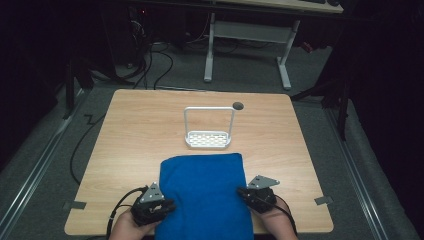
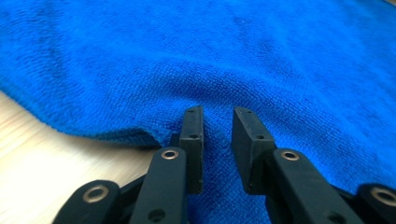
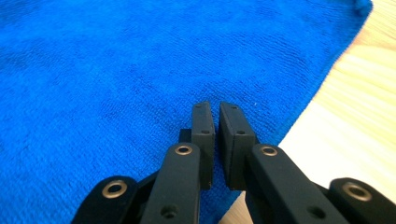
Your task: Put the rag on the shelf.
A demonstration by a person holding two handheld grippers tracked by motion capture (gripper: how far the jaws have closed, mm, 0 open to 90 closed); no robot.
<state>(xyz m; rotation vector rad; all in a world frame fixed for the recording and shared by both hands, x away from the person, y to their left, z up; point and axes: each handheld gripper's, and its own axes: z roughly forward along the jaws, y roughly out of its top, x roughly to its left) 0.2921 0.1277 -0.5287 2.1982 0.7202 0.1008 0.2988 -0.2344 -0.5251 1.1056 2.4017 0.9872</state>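
L gripper [image 1: 162, 202] sits at the blue towel's [image 1: 205, 192] left edge; jaws narrow, a small gap w/ terry cloth bunched between, can't tell if pinched. White rack [image 1: 208, 129] stands beyond the towel on the wooden table [image 1: 125, 145]. R gripper [image 1: 246, 192] at the towel's right edge, jaws nearly together, over cloth.
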